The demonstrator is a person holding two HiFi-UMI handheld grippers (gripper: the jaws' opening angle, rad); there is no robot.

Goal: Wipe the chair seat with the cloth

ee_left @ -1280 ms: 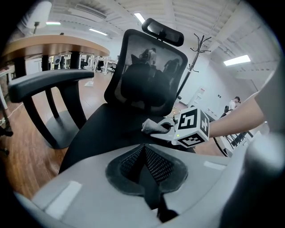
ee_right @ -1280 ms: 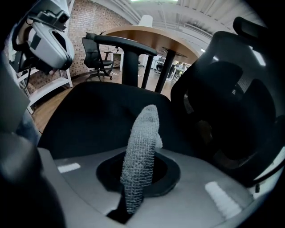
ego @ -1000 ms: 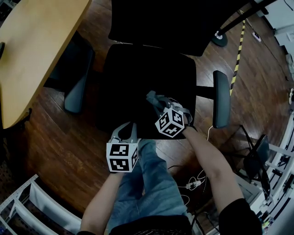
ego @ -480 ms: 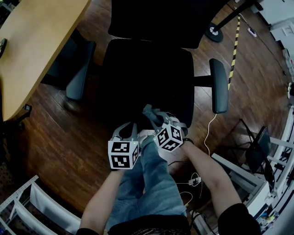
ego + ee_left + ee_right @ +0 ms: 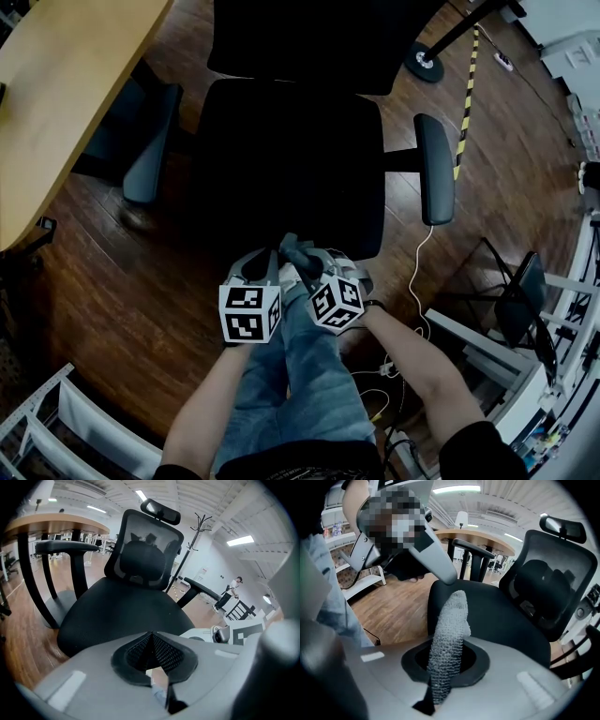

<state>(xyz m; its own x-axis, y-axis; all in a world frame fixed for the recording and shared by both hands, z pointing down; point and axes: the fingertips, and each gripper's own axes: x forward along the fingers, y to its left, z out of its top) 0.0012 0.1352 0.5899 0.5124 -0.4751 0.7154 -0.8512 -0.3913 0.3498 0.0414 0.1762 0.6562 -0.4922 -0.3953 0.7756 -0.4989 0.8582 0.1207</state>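
Cloth: a grey, waffle-textured cloth [image 5: 449, 637] stands up out of the right gripper's jaws, bunched into a stiff roll, its free end in the air over the seat's front edge and not lying on the seat.
Right gripper: the right gripper [image 5: 440, 679] has its jaws clamped on the cloth's lower end. From above, it [image 5: 305, 265] points at the front edge of the seat.
Left gripper: the left gripper [image 5: 152, 637] has its jaws pressed together at the tips with nothing between them. It [image 5: 255, 265] sits just beside the right one, off the seat.
Chair seat: the black chair seat [image 5: 281, 159] is bare, its backrest [image 5: 319, 37] beyond and an armrest [image 5: 434, 169] to the right.
Person: a denim-clad leg [image 5: 300, 375] is under both grippers.
Surroundings: a wooden table [image 5: 66, 84] stands at the left on a dark plank floor [image 5: 141, 300].
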